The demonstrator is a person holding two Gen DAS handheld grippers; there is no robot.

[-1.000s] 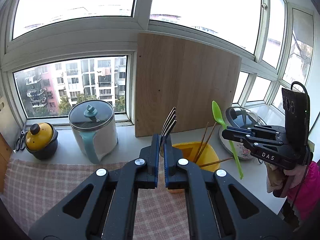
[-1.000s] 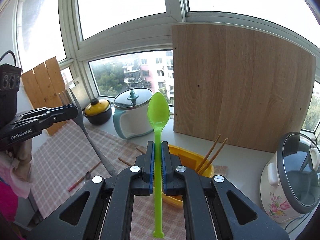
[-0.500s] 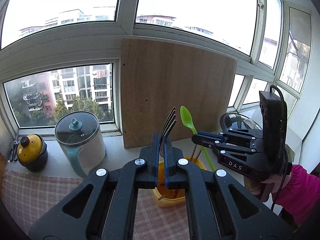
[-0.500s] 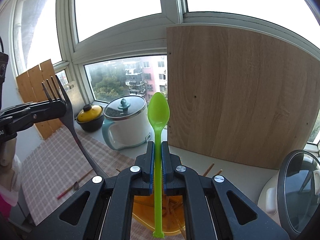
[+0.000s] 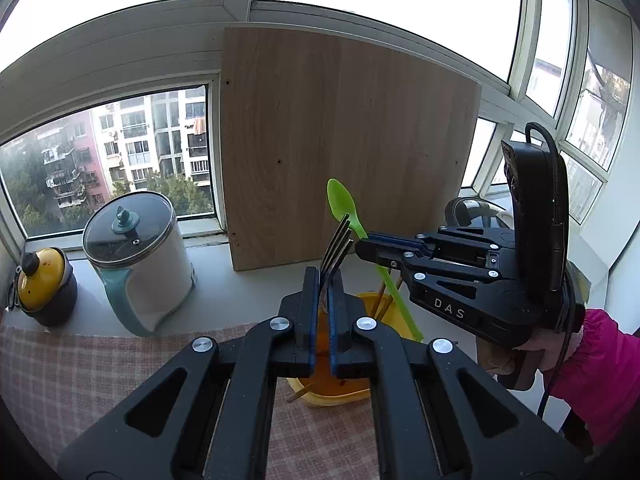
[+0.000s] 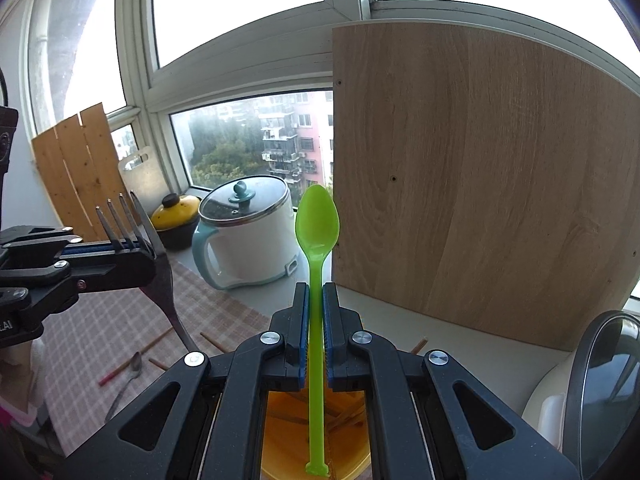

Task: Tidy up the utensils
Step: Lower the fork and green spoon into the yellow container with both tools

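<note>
The left gripper (image 5: 322, 300) is held level above the worktop (image 5: 248, 284), its fingers (image 5: 309, 312) pointing toward the wooden board (image 5: 344, 148) at the window. The fingers are closed down to a narrow gap and pinch the fork (image 5: 334, 254) by its neck; the prongs stand up and lean a little to the right just past the fingertips, while the handle runs down below them, as the right wrist view shows.

The right gripper (image 6: 315, 300) reaches in from the right side, a hand in a pink sleeve (image 5: 592, 364) behind it. Its fingers (image 6: 303, 320) are also nearly closed and clamp the green spoon (image 6: 316, 264) on its handle. The bowl of the spoon rises upright beyond the fingertips; the rest of the handle hangs down between the fingers.

Directly beneath both pairs of fingers sits the yellow tub (image 5: 332, 392), with several chopsticks (image 5: 386, 300) leaning inside it. The lower end of the green spoon is inside or just above the tub's opening; which one I cannot tell. Left of the right fingers, a metal spoon (image 6: 130, 376) and a loose chopstick (image 6: 136, 356) lie on the checked cloth (image 6: 100, 320).
</note>
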